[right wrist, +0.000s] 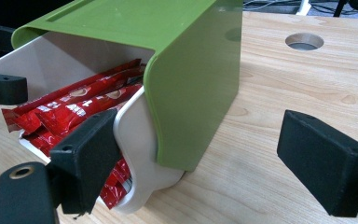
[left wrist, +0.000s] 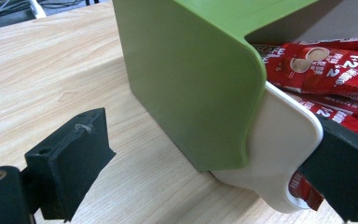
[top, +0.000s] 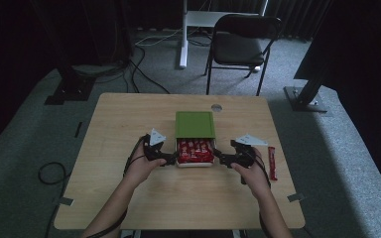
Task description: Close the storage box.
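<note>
A white drawer-like box [top: 194,164] sticks out of a green sleeve [top: 194,124] at the table's middle and is packed with red coffee sachets [top: 195,150]. My left gripper [top: 166,159] is open at the box's near left corner. In the left gripper view one jaw reaches inside the white wall [left wrist: 279,140] and the other stands well off the green sleeve [left wrist: 191,84]. My right gripper [top: 223,158] is open at the near right corner. It straddles the white wall [right wrist: 140,140] the same way, with the sachets [right wrist: 74,107] beside its inner jaw.
One loose red sachet [top: 272,162] lies on the wooden table [top: 129,124] to the right of my right hand. A round cable hole [top: 217,107] sits behind the box. A black chair [top: 243,39] stands beyond the far edge.
</note>
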Motion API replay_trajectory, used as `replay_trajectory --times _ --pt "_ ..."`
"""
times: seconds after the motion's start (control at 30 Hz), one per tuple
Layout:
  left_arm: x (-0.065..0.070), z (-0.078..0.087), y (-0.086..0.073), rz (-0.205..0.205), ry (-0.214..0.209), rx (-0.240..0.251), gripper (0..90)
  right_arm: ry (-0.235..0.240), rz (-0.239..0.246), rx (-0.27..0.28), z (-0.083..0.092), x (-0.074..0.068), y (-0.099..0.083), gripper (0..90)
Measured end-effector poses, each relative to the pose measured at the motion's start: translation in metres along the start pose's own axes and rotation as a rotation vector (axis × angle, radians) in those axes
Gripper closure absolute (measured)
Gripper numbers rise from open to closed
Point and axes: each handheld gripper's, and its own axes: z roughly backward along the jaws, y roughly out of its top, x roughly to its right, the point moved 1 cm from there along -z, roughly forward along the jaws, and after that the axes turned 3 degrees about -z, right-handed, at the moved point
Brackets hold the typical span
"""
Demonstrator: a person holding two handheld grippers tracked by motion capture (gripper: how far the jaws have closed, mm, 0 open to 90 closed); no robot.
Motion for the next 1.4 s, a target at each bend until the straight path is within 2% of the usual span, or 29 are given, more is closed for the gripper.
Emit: replay_trajectory --times 0.33,1.4 --pt "-0.003 -0.003 0.003 -0.012 0.008 -0.005 6.7 -0.008 -0.011 0.004 -0.004 0.002 0.002 12.6" --pt "-0.012 -0.015 0.008 0.004 0.035 0.011 6.7 -0.061 -0.026 0.030 -0.016 0.004 0.008 12.2"
